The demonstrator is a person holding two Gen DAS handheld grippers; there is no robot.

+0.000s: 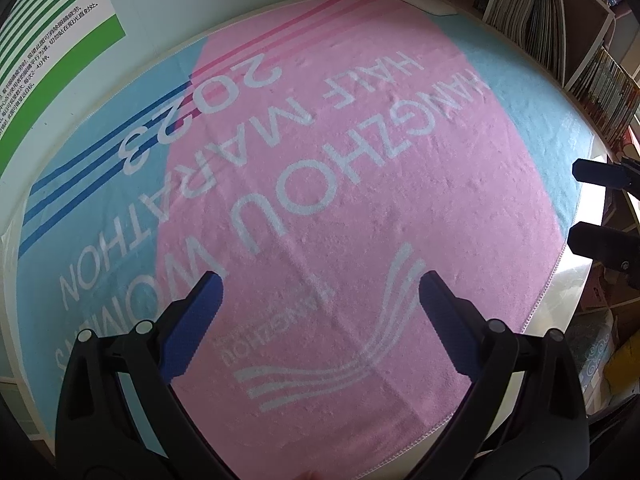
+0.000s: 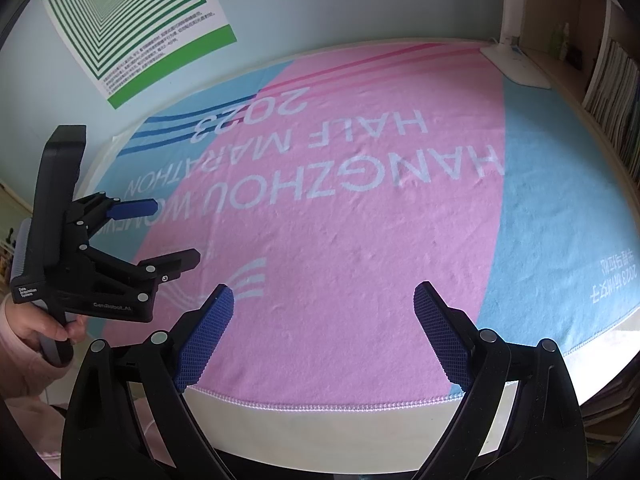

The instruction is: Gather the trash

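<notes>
No trash shows in either view. A pink and light-blue marathon towel (image 1: pixel 340 184) covers the table; it also shows in the right wrist view (image 2: pixel 360 220). My left gripper (image 1: pixel 320 284) is open and empty, hovering over the towel's near part. It also shows from the side in the right wrist view (image 2: pixel 176 232), held in a hand at the table's left edge. My right gripper (image 2: pixel 324 300) is open and empty above the towel's near edge. Its fingertips (image 1: pixel 588 170) show at the right edge of the left wrist view.
A white lamp base (image 2: pixel 516 64) stands at the far right corner of the table. Shelves with books (image 1: pixel 560 36) run along the right side. A green-and-white poster (image 2: pixel 132 20) hangs on the back wall. The table's bare front rim (image 2: pixel 320 428) lies below the towel.
</notes>
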